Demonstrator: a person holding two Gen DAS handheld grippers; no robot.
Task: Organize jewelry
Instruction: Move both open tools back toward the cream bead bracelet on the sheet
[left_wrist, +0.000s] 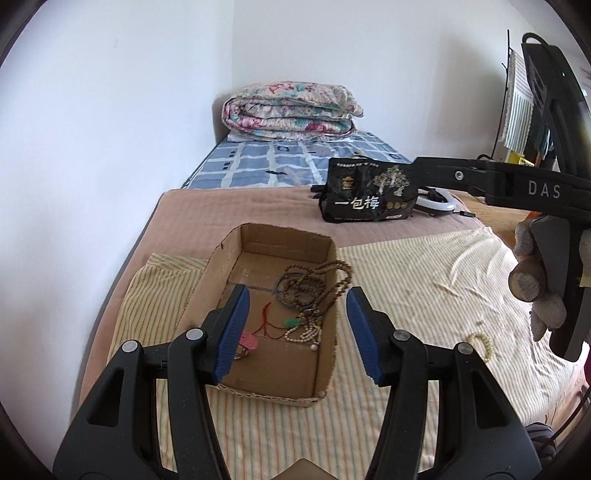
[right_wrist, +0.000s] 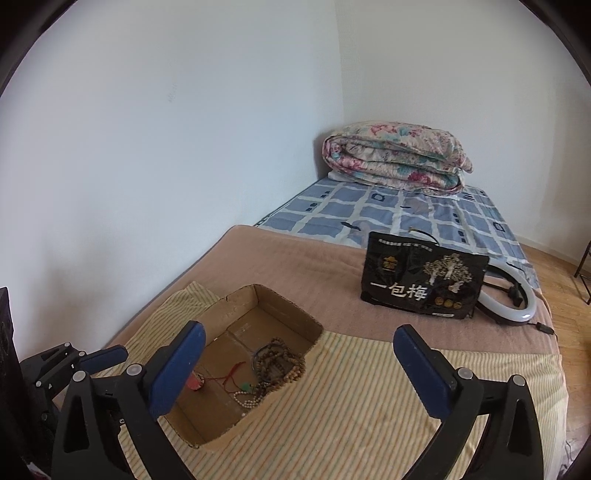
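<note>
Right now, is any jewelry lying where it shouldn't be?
Yes. One pale bead bracelet lies by itself on the striped cloth, outside the cardboard box. The brown bead necklace and the other pieces are piled in the box. Both grippers are open and hold nothing.

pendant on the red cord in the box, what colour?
Green pendant, clearest in the left wrist view.

Ring light (right_wrist: 517, 299) partly behind black bag (right_wrist: 421, 284); maybe w/ cable.

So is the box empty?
No. The box holds brown beads, a white bead string and a red cord.
</note>
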